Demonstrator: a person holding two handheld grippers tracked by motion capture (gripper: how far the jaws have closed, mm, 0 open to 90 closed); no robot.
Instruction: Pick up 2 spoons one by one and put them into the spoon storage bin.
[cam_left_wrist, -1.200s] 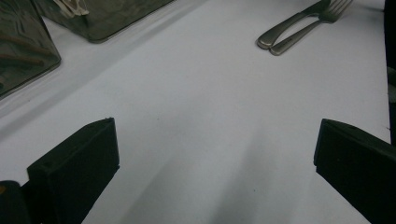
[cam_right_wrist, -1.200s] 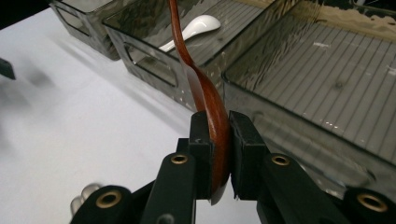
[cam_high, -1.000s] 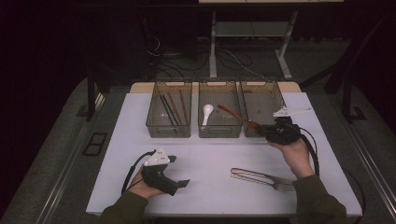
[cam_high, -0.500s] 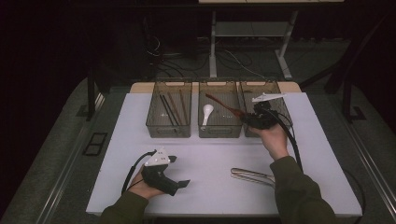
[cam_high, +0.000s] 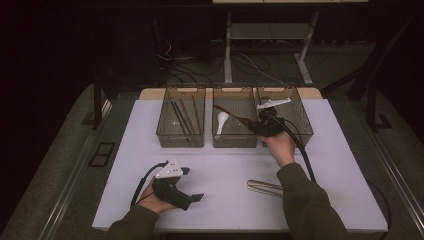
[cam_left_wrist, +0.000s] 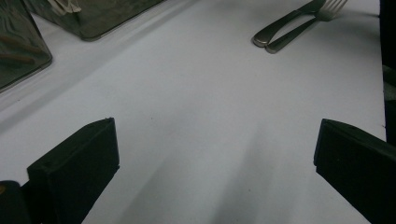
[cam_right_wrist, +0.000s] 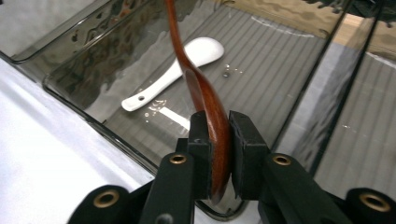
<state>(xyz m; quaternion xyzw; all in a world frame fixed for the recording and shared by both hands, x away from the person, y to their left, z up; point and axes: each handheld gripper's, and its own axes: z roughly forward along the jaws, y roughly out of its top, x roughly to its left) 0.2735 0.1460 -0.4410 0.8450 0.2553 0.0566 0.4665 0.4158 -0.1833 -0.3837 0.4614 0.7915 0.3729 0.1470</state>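
Right gripper (cam_right_wrist: 218, 140) jaws clamped on wooden spoon (cam_right_wrist: 201, 88) bowl, over middle bin (cam_high: 239, 142) with white spoon (cam_right_wrist: 173, 72), likely sorting. Left gripper (cam_high: 187, 187) jaws wide apart, idle on desk (cam_high: 225, 200).

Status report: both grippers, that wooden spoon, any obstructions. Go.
Right gripper shut on wooden spoon, over middle bin holding white spoon. Left gripper open, idle on table. Nothing blocking.

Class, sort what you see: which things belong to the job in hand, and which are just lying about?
In the job:
- right gripper, shut on the wooden spoon
- middle bin, below the spoon
- white spoon, in that bin

Lying about:
- left gripper, open
- fork and knife on the table
- chopsticks in the left bin
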